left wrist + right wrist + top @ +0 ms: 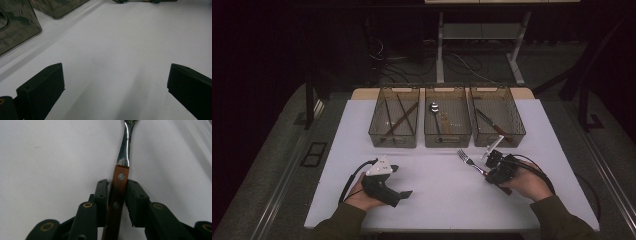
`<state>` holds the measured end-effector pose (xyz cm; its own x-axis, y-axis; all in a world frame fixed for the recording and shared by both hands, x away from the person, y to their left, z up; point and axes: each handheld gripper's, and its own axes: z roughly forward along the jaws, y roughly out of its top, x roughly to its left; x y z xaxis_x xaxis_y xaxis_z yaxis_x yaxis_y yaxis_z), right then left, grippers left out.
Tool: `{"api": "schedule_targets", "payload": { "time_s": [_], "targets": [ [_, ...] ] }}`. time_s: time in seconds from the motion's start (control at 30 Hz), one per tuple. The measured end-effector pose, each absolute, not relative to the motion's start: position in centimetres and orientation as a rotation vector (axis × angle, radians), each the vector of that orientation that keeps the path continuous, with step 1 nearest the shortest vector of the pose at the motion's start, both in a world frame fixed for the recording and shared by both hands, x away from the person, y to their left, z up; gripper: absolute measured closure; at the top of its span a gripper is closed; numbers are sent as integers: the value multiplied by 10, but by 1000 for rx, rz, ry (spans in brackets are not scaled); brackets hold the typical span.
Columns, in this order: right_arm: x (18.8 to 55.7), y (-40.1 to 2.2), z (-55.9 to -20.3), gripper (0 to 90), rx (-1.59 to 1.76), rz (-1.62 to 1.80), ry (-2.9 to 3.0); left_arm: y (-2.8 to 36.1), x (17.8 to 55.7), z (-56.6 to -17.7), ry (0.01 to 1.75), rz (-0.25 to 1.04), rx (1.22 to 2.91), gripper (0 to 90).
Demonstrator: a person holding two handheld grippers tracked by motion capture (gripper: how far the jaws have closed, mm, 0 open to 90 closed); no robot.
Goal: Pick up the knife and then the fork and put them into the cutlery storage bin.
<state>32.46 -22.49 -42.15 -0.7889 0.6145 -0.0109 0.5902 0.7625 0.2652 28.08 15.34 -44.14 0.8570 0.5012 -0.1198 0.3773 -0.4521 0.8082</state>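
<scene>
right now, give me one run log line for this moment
right tool: shut on fork wooden handle, fork on table | left tool: open, holding nothing | three bins behind

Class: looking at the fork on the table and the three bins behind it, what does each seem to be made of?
Fork: apparently a varnished reddish-brown wooden handle with two metal rivets; shiny, mirror-like neck, likely polished steel. Bins: smoky see-through walls, probably tinted plastic.

Setting: we judged it a lab or test room — white table [432, 195], three clear bins [447, 125] in a row, floor cables [462, 65], dark surrounding walls.
</scene>
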Motion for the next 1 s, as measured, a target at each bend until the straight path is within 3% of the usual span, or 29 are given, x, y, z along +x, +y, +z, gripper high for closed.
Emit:
{"api": "schedule_targets", "payload": {
  "time_s": [0.2,1.0],
  "targets": [
    [327,-220,-421,768,957,319,2873,153,281,-441,638,169,2096,6],
    [329,-237,-412,772,958,482,2834,154,281,-441,635,170,2096,6]
  ]
}}
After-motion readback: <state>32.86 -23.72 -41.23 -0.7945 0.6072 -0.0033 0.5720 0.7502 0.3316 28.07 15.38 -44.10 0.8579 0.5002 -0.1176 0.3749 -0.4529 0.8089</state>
